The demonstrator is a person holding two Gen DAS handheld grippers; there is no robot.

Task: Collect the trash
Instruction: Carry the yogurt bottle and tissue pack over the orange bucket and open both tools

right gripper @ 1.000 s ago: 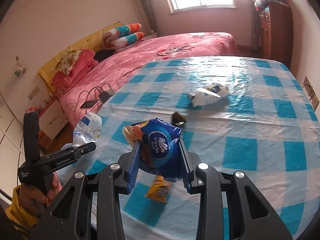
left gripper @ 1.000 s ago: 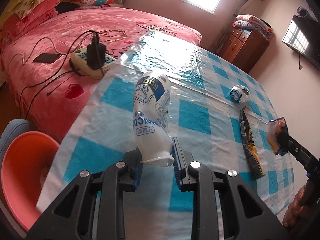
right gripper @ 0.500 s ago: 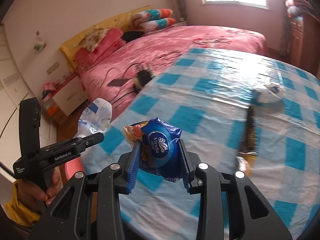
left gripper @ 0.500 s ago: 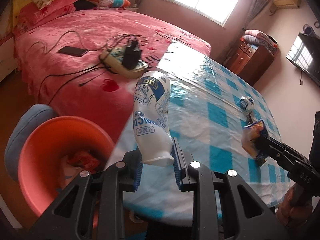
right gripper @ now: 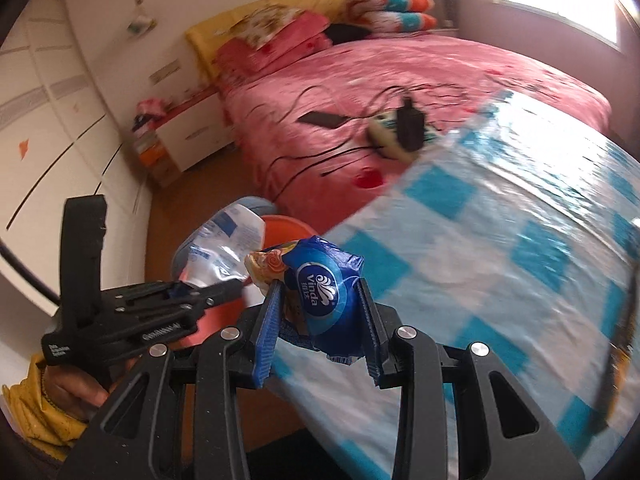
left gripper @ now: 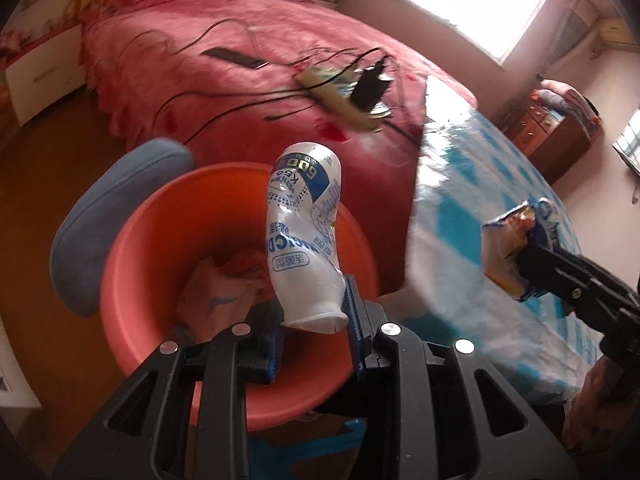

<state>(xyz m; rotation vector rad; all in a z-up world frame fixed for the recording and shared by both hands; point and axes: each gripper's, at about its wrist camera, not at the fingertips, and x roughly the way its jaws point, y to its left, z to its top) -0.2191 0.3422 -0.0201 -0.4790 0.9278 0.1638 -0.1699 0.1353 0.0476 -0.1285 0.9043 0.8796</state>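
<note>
My left gripper [left gripper: 314,322] is shut on a crushed white plastic bottle [left gripper: 304,236] with blue print and holds it above the orange basin [left gripper: 160,248], which has trash inside. My right gripper [right gripper: 320,320] is shut on a blue Vinda tissue packet [right gripper: 326,288] bundled with an orange snack wrapper [right gripper: 266,266], over the table's edge. In the left wrist view the right gripper [left gripper: 532,256] shows at the right with the packet [left gripper: 508,248]. In the right wrist view the left gripper [right gripper: 236,286] holds the bottle [right gripper: 224,244] over the basin [right gripper: 284,228].
A table with a blue-and-white checked cloth [right gripper: 520,264] lies to the right. A pink bed [left gripper: 248,92] behind carries a power strip [left gripper: 344,96], cables and a phone [left gripper: 236,58]. A blue stool [left gripper: 104,208] stands beside the basin. White drawers [right gripper: 192,136] stand by the bed.
Both grippers have swung left off the table toward the floor. The bottle is now over the orange basin, and the packet has reached the table's edge.
</note>
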